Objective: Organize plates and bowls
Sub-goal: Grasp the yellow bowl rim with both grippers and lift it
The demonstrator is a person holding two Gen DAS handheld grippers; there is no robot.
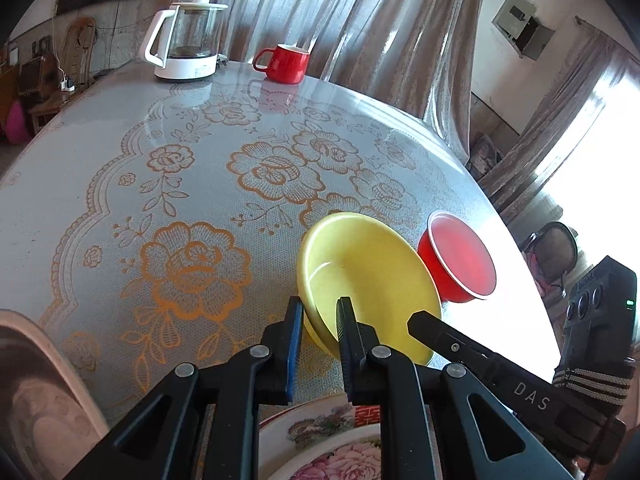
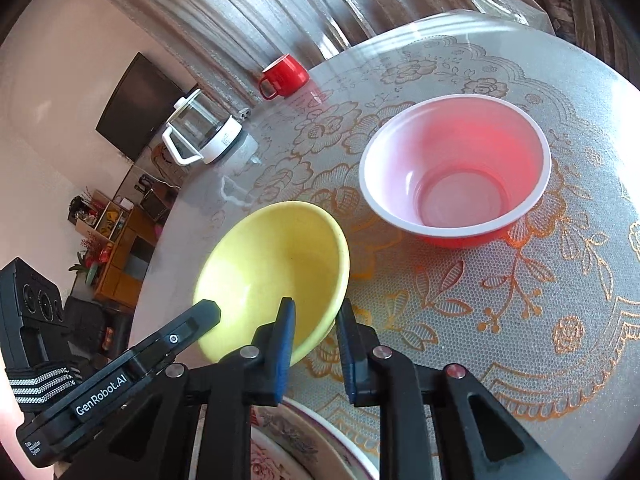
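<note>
A yellow bowl [image 1: 372,280] stands on the table, also in the right wrist view [image 2: 276,264]. My left gripper [image 1: 320,312] straddles its near left rim, one finger inside and one outside, with a gap around the rim. My right gripper [image 2: 316,316] straddles the opposite rim the same way. A red bowl [image 1: 460,260] with a white inside stands just beyond it, and shows in the right wrist view [image 2: 456,168]. A flowered plate [image 1: 332,448] lies under both grippers, and its edge shows in the right wrist view [image 2: 296,440].
A white and glass kettle [image 1: 184,40] and a red mug [image 1: 286,63] stand at the far edge of the round table [image 1: 120,200] by the curtains. A chair back [image 1: 36,380] is at the near left.
</note>
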